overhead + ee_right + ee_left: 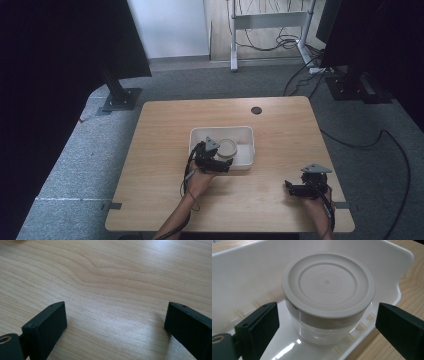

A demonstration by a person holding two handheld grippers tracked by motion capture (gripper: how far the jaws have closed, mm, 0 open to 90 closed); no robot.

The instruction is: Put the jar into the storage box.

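While the left gripper (327, 322) is hanging wide open around the clear round jar with a beige lid (328, 293) at frame centre — standing inside the white plastic tray (242, 272) — a lid-only pinch is risking slippage, and the right gripper (116, 325) is idling wide over the wooden table (112, 272).

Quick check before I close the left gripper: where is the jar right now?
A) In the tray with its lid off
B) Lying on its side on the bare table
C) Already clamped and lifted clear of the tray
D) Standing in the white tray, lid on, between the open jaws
D: in the left gripper view the jar stands upright in the tray, lid on, with the left gripper open, a gap at each jaw.
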